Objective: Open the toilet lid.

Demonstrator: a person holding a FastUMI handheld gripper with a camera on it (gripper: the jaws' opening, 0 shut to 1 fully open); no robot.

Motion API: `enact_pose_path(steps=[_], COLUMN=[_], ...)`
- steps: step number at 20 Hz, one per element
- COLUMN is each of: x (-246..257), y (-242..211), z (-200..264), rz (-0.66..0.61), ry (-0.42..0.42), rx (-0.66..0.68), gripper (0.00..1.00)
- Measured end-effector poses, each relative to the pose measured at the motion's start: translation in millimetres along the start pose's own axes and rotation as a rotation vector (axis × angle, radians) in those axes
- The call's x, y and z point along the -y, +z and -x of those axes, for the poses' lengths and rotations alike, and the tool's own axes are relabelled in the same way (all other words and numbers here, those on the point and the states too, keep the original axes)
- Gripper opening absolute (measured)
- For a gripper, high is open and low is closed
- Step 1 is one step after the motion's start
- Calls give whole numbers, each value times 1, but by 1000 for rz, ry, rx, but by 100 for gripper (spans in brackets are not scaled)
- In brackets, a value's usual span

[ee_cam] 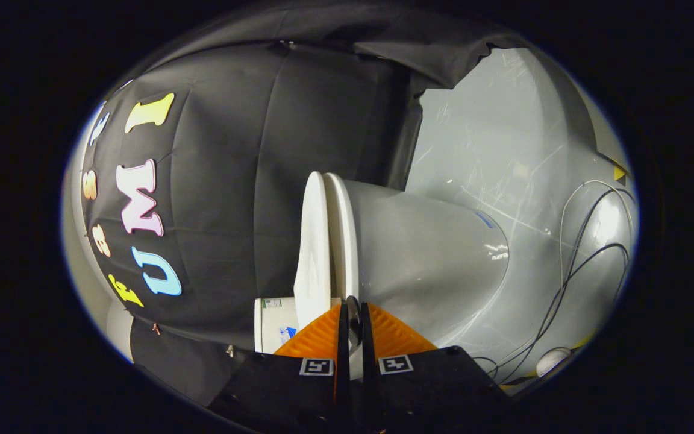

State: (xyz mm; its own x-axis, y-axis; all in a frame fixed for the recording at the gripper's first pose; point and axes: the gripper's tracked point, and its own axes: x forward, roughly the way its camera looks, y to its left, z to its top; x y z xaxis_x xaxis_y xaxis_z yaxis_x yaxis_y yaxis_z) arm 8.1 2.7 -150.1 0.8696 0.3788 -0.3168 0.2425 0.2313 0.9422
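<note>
Tongs (353,313) are pinching nearly closed on the toilet lid (312,253) edge beside the seat (342,241); thin grip is risking slipping, dropping the lid.

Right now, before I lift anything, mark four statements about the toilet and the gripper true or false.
1. The toilet lid lies close against the seat. True.
2. The fingers of the gripper are spread wide apart. False: they stand close together with a narrow gap, at the edge of the lid and seat. Whether both press on it cannot be told.
3. Cables lie on the floor beside the toilet bowl. True.
4. The toilet bowl is black. False: it is pale, white to light grey.
</note>
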Motion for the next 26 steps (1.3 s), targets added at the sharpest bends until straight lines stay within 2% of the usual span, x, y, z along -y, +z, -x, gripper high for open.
enact_pose_path(steps=[1,2,4,6,13,16,20,26], x=[0,6,5,2,-6,-19,-34,-69], y=[1,3,8,2,1,2,1,1], z=[-1,-31,-9,0,1,6,9,17], rz=[4,-6,-36,-42,67,134,239,317], ry=[-1,-3,0,4,-40,-51,-109,-129], rx=[-3,13,2,1,4,12,29,69], gripper=[13,13,5,5,5,5,5,5])
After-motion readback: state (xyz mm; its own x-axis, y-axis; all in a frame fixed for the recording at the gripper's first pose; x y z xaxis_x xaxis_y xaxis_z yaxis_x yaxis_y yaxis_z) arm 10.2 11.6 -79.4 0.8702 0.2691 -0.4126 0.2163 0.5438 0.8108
